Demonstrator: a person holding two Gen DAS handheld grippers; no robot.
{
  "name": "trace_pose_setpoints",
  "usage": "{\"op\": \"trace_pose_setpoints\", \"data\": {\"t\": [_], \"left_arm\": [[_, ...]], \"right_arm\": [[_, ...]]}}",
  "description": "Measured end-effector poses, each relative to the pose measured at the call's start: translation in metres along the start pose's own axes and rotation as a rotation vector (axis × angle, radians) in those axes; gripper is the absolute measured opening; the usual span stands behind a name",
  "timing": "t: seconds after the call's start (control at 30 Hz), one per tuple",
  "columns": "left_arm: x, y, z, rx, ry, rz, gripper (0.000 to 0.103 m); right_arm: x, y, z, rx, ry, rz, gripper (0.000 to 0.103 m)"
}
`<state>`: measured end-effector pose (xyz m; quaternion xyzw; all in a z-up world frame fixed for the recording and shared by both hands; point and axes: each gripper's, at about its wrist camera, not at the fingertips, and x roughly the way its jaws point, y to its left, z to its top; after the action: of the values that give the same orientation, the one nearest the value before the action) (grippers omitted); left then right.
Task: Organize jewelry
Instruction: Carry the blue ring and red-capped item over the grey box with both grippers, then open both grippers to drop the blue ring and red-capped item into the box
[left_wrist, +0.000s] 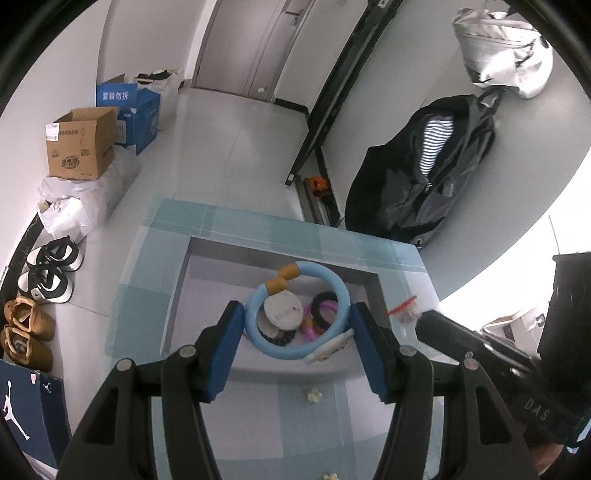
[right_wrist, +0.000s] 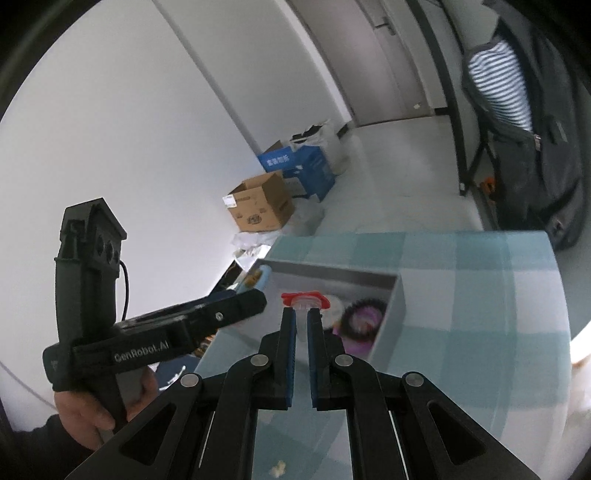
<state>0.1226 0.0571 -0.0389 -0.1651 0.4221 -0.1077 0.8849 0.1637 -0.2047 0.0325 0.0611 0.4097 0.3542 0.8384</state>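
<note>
A grey open box (left_wrist: 365, 280) sits on the teal checked table (left_wrist: 177, 229). Inside lie a light-blue ring with tan bands (left_wrist: 345, 295), a white round piece (left_wrist: 282, 314), black and pink hair ties (left_wrist: 325, 312) and a white clip (left_wrist: 328, 347). My left gripper (left_wrist: 297, 325) is open, its blue pads either side of the ring, just above the box. My right gripper (right_wrist: 302, 314) is shut on a clear hair clip with a red bow (right_wrist: 306, 301), held over the box (right_wrist: 391, 306); it shows blurred in the left wrist view (left_wrist: 404, 310).
Two small pale flower pieces (left_wrist: 314, 395) lie on the table near me. On the floor at left are cardboard and blue boxes (left_wrist: 83, 147), plastic bags and shoes (left_wrist: 51, 273). A dark jacket (left_wrist: 417, 177) hangs at the right wall.
</note>
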Motion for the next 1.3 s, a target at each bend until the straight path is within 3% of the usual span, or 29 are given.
{"op": "trace_pose_setpoints", "data": {"t": [0.2, 0.5, 1.0, 1.13, 1.2, 1.23, 1.3], "left_arm": [[0.013, 0.011, 0.003, -0.012, 0.033, -0.014, 0.054], [0.029, 0.014, 0.008, -0.023, 0.087, -0.01, 0.054], [0.032, 0.014, 0.012, -0.029, 0.088, -0.026, 0.054], [0.03, 0.013, 0.017, -0.053, 0.071, -0.075, 0.056], [0.028, 0.01, 0.018, -0.042, 0.06, -0.077, 0.071], [0.026, 0.009, 0.018, -0.038, 0.047, -0.08, 0.071], [0.021, 0.007, 0.018, -0.022, 0.022, -0.085, 0.072]], "right_arm": [[0.028, -0.006, 0.02, -0.035, 0.028, 0.017, 0.005], [0.055, -0.026, 0.017, -0.001, 0.086, 0.025, 0.005], [0.052, -0.029, 0.018, 0.014, 0.087, 0.02, 0.006], [0.047, -0.029, 0.019, 0.008, 0.063, 0.013, 0.008], [0.04, -0.028, 0.02, -0.01, 0.04, -0.014, 0.01], [0.037, -0.029, 0.02, -0.008, 0.031, -0.019, 0.012], [0.031, -0.034, 0.02, 0.012, 0.017, -0.024, 0.029]]}}
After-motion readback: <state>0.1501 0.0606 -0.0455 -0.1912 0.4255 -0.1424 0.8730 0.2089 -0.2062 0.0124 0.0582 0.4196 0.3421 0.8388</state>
